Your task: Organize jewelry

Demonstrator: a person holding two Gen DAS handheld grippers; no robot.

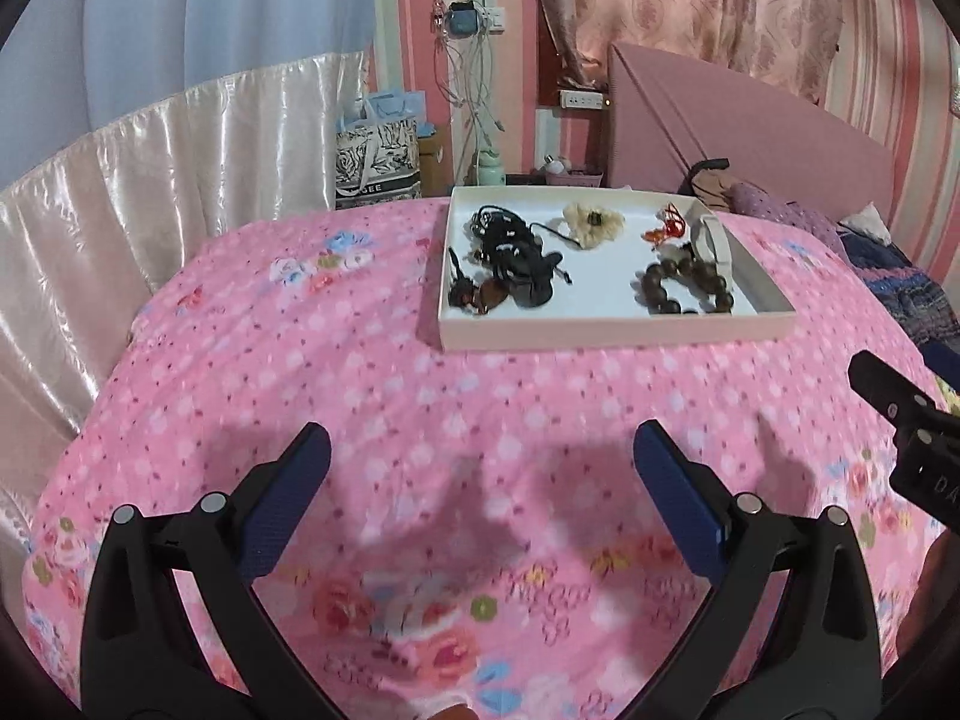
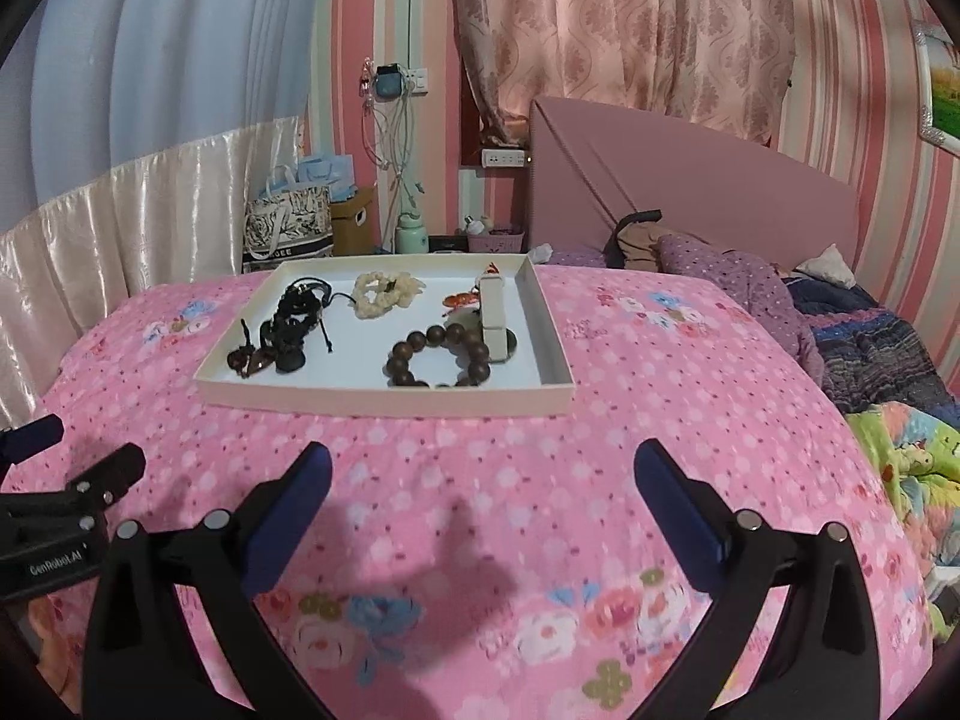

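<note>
A shallow white tray (image 1: 606,333) (image 2: 384,402) lies on the pink floral bedspread. In it are a brown bead bracelet (image 1: 684,285) (image 2: 441,357), a black cord tangle (image 1: 516,249) (image 2: 297,315), a cream bead bracelet (image 1: 594,222) (image 2: 384,294), a red charm (image 1: 666,228) (image 2: 462,300), a dark brown pendant (image 1: 474,294) (image 2: 249,360) and a small white box (image 1: 714,237) (image 2: 492,315). My left gripper (image 1: 480,450) is open and empty, short of the tray. My right gripper (image 2: 480,468) is open and empty, also short of the tray.
The bedspread (image 1: 360,390) (image 2: 660,420) covers the bed. A pink headboard (image 2: 690,180), purple pillow (image 2: 732,282) and piled blankets (image 2: 882,360) lie at the right. A shiny curtain (image 1: 120,180) and bags (image 1: 375,159) stand at the far left.
</note>
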